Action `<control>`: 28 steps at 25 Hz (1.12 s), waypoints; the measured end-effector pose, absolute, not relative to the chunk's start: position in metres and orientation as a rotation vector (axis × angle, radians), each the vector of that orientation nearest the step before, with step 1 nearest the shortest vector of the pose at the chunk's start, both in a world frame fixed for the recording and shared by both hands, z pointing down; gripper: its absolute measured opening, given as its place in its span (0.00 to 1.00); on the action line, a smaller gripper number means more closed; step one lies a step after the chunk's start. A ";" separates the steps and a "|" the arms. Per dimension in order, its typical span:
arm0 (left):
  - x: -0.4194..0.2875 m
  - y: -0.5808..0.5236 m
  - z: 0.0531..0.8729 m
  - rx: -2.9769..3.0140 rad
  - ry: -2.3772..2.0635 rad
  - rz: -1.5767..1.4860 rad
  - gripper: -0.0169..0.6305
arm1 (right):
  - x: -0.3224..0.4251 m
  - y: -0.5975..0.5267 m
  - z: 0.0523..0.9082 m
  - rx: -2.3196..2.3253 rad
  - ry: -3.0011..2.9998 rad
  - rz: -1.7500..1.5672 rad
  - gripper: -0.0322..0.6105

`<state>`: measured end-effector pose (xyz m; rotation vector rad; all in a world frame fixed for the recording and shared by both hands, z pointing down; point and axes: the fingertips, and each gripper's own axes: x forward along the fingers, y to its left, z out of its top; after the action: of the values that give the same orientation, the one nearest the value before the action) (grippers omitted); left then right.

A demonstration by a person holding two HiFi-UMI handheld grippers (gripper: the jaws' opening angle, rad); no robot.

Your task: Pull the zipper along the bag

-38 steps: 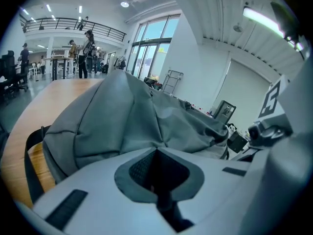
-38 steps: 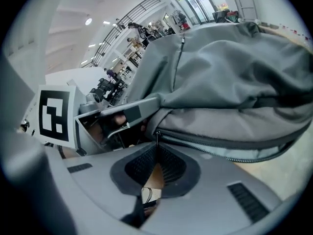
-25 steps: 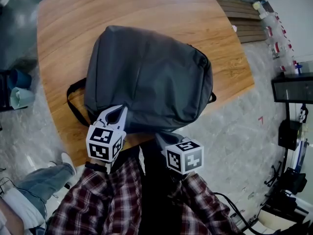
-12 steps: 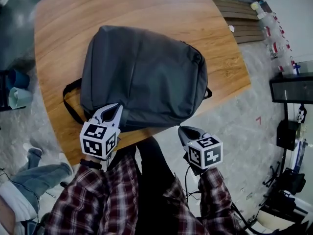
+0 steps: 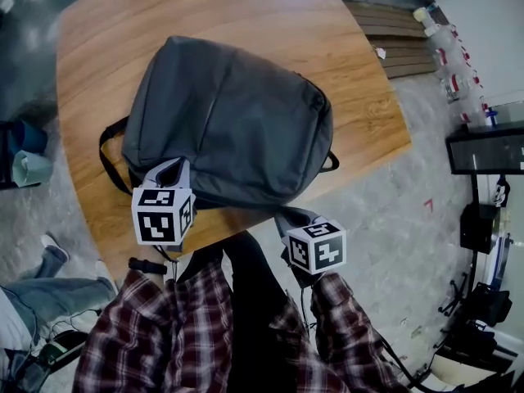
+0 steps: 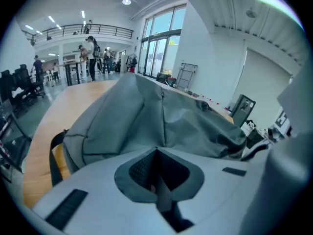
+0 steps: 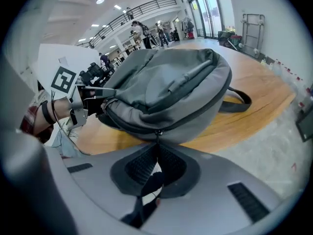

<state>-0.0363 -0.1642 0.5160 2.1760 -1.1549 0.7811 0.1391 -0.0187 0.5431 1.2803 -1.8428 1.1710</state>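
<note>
We see a grey backpack (image 5: 229,113) lying flat on the wooden worktop (image 5: 352,97), its lower side close to the near edge. A black strap (image 5: 106,142) loops out from the backpack's left side onto the wood.

The left gripper (image 5: 169,173) sits at the backpack's near left corner. In the left gripper view its fingers are pressed together right at the grey fabric, which rises in folds just beyond the tips. They seem to pinch the backpack there. A dark strip runs back between them, and we cannot tell what it is.

The right gripper (image 5: 288,216) is at the near edge of the worktop, towards the backpack's right end. In the right gripper view its fingers are closed on the zipper pull (image 7: 157,132). The small slider sits just at the fingertips, and a dark tab runs from it down between the ribbed pads. From the slider the dark zipper (image 7: 200,115) curves away along the side of the backpack to the right, and more of the line runs off to the left.

The two grippers are well apart along the backpack's near side. Red plaid sleeves (image 5: 164,334) show behind both marker cubes, above a pale speckled floor (image 5: 393,219).
</note>
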 end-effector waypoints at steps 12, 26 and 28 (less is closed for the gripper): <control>0.033 -0.174 0.515 2.135 -1.073 0.526 0.04 | 0.044 -0.084 0.536 1.253 -1.999 1.086 0.08; 0.040 -0.165 0.526 2.271 -1.076 0.627 0.04 | 0.109 -0.070 0.536 1.102 -1.876 0.624 0.08; 0.040 -0.164 0.527 2.282 -1.067 0.626 0.04 | 0.141 -0.080 0.535 1.137 -1.834 0.574 0.08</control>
<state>0.0396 -0.1644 0.5271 2.2822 -1.0669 0.6258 0.1410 -0.0799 0.5348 1.1366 -1.8338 0.5737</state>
